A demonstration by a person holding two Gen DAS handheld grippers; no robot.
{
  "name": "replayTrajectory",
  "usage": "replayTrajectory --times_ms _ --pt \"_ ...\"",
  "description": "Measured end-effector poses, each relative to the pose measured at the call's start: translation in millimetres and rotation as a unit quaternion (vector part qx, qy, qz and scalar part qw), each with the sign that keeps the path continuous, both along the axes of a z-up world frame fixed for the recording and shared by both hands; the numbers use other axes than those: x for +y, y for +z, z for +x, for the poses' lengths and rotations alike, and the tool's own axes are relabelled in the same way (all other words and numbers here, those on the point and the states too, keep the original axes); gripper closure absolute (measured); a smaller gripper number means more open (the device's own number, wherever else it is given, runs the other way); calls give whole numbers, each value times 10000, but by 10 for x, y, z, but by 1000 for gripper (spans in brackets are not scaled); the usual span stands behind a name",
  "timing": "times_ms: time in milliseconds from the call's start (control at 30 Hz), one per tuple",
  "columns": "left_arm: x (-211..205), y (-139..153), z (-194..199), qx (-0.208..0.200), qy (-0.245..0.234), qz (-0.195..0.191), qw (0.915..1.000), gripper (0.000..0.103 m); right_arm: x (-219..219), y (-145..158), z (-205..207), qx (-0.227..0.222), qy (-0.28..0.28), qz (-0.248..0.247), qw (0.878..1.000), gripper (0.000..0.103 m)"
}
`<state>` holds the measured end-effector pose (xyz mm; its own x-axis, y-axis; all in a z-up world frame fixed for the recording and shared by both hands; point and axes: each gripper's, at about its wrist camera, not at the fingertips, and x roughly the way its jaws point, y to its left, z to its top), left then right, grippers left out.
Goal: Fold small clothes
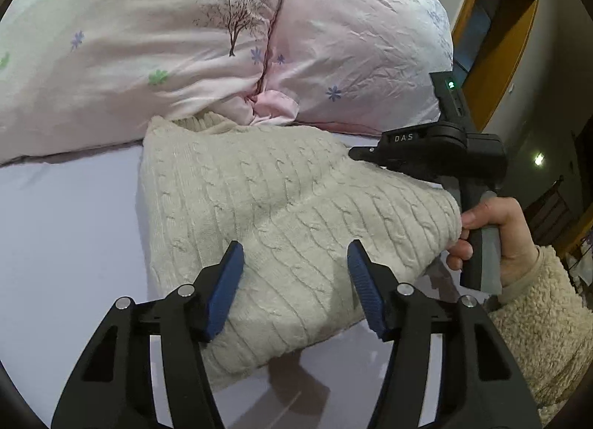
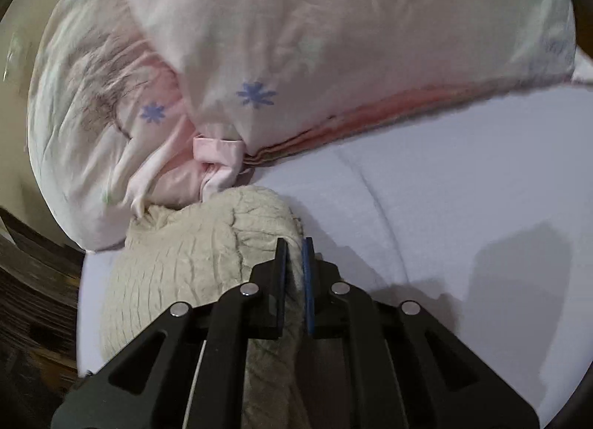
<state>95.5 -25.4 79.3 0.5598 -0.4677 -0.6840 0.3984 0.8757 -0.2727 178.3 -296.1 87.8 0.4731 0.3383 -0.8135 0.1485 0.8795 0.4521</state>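
Note:
A cream cable-knit sweater (image 1: 267,214) lies on the lilac bed sheet (image 1: 66,236), its collar against the pillows. My left gripper (image 1: 294,258) is open, its blue pads (image 1: 228,288) spread just above the sweater's near part, holding nothing. My right gripper (image 2: 294,254) is shut on the sweater's right edge (image 2: 207,251), with knit fabric pinched between the pads. In the left wrist view the right gripper (image 1: 365,154) shows as a black body at the sweater's right side, held by a hand (image 1: 493,240).
Two pale pink floral pillows (image 1: 178,39) (image 2: 333,50) lie behind the sweater. Bare sheet (image 2: 463,188) stretches to the right. A wooden door frame (image 1: 496,43) stands beyond the bed. Dark floor (image 2: 33,299) lies past the bed's left edge.

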Motion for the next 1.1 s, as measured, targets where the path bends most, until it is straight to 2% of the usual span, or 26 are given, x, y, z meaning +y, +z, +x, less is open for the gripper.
replayTrajectory --times_ms 33,67,100,133,167,200,233,267,333,367,467,600,733,800,867,1100 --pt "77 49 -64 -30 36 -117 9999 42 -2 111 -103 -206 -7 -77 9998 90" --pt "159 86 -130 -46 85 -174 9998 37 -26 230 -251 -391 -54 -148 9991 80" --pt "239 123 -217 -70 215 -170 9996 31 -74 369 -444 -619 -140 -214 9978 51" --pt "299 150 -296 -122 403 -55 9991 11 -77 476 -544 -799 -181 -243 9963 33" --pt "379 173 -401 -246 723 214 9969 1 -105 589 -744 -1057 -222 -314 9937 7" --pt "415 172 -459 -336 917 436 9943 1 -114 676 -877 -1238 -231 -419 9911 2" --pt "457 148 -535 -376 1088 734 9906 1 -103 773 -1060 -1423 -235 -691 9871 2" --pt "478 96 -564 -294 1159 926 9885 1 -76 817 -1219 -1416 -266 -1002 9845 2" --pt "498 -35 -609 28 1145 1074 9876 1 21 802 -1362 -1025 -282 -1561 9820 2" --pt "497 -90 -614 145 1100 1073 9880 1 62 755 -1455 -847 -157 -1667 9822 2" --pt "438 -308 -589 492 1088 1236 9851 1 325 570 -1594 -637 475 -1498 9855 2" --pt "368 -411 -587 599 1076 1261 9843 1 638 369 -1575 -358 851 -1610 9826 2" --pt "290 -455 -571 522 1131 1477 9812 1 847 192 -1471 -191 880 -1400 9860 4" --pt "261 -460 -580 510 1145 1593 9792 1 1034 205 -1466 -309 852 -1831 9789 5" --pt "227 -465 -562 514 1168 1726 9767 1 1095 173 -1526 -212 880 -2064 9743 5" --pt "219 -454 -528 508 1230 1738 9757 1 1098 127 -1507 -89 910 -2195 9713 4"
